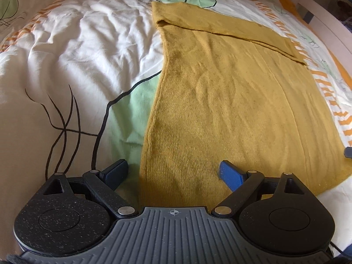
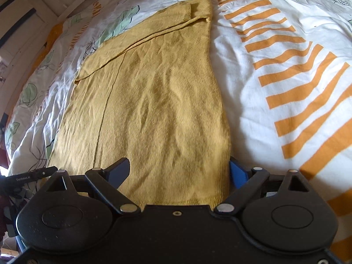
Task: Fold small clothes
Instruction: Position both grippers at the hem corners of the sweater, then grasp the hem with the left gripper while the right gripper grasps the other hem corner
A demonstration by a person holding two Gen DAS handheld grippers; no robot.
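Nearest to you, your left gripper (image 1: 173, 171) had its jaws spread wide with nothing gripped. One blue finger (image 1: 115, 171) stood over the bedcover just off the garment's left edge, and the other hung over the mustard knit itself. Whether either pad touched the fabric could not be told.

Your right gripper (image 2: 179, 171) was just as wide and held nothing. Its left finger (image 2: 120, 170) sat over the cloth, and its right finger (image 2: 237, 173) stood just at the garment's right edge.

Between and beyond both jaws lay the mustard-yellow knitted garment (image 2: 158, 101), spread flat on the bed and running away from you, with soft creases across its middle. A seam line ran lengthwise near its left side in the right wrist view.

At its far end, a sleeve (image 1: 224, 30) was folded across the body on a slant, its cuff showing in the right wrist view.

The bedcover (image 2: 275, 61) under it all was white and rumpled, printed with orange stripes on one side and green leaves with black outlines on the other. Past the bed's far edge, pale wooden panelling showed.
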